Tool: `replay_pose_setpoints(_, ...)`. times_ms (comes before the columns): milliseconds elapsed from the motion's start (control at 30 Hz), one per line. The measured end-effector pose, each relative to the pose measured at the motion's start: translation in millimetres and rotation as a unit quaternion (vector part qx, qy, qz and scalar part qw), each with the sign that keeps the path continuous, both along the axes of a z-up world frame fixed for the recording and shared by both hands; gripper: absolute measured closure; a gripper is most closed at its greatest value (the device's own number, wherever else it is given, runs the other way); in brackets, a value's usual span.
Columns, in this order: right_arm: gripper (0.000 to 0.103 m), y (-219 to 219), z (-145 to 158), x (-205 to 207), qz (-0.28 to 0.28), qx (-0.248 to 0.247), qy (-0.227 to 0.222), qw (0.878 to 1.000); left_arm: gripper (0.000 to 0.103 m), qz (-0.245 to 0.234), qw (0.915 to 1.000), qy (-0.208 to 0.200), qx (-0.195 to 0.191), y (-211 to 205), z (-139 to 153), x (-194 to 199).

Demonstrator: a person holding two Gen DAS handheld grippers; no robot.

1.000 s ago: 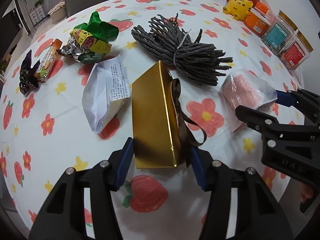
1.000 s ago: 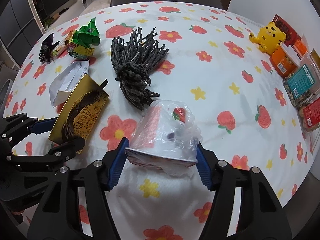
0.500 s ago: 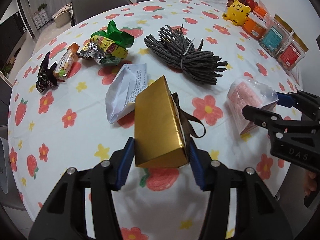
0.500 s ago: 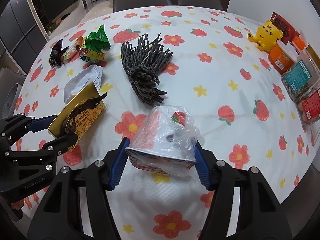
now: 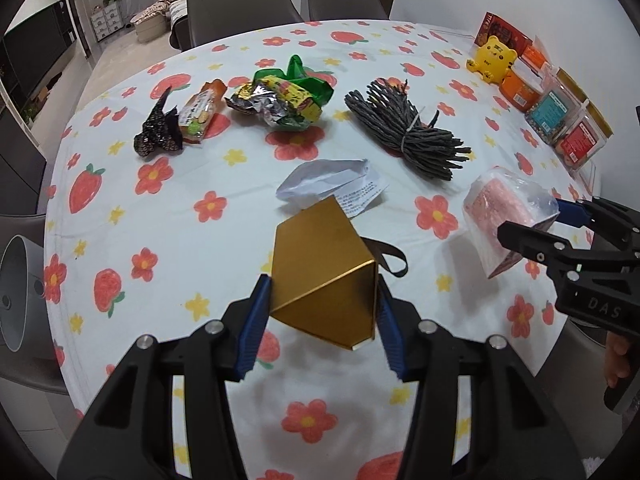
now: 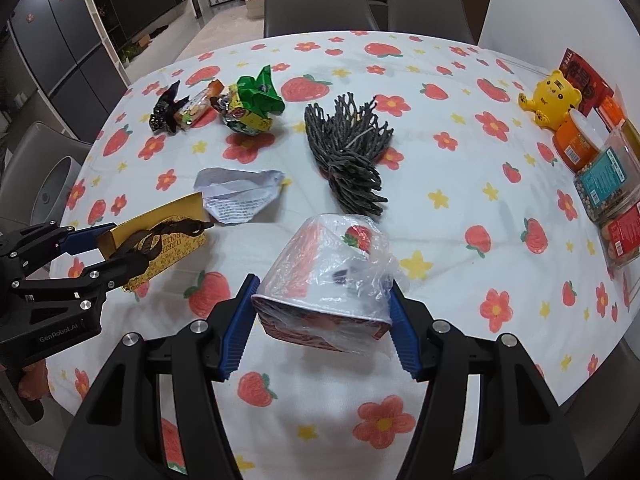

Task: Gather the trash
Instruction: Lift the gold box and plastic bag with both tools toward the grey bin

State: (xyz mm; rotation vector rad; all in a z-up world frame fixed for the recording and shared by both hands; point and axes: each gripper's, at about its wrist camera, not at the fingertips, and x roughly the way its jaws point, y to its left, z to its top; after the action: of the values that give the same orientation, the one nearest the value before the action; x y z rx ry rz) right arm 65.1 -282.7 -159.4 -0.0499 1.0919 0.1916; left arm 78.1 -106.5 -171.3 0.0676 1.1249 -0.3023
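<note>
A round table (image 5: pixel 132 216) in a strawberry-and-flower cloth carries a crumpled paper (image 5: pixel 332 184), wrappers (image 5: pixel 280 100) and a dark twig bundle (image 5: pixel 404 136). Above it the right gripper (image 6: pixel 322 320) pinches a plastic-wrapped red cup (image 6: pixel 328 280), and the left gripper (image 5: pixel 322 320) pinches a gold box (image 5: pixel 324 276), both lifted clear.

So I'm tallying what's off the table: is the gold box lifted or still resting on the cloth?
Lifted. The left gripper clamps the gold box, tilted, clear of the tablecloth.
</note>
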Motion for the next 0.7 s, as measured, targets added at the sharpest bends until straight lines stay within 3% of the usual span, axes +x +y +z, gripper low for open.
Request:
replay_pose_setpoints(367,0.044,71,18,3,0.07,0.016,-0.01,0.997,0.054,0.076,0.9969,-0.022,0.0,75,26,-16)
replay_pose_setpoints(700,0.044,163,30,9,0.153,0.031,-0.012,0.988,0.054,0.167,0.9852,-0.039,-0.002,163,43,-36)
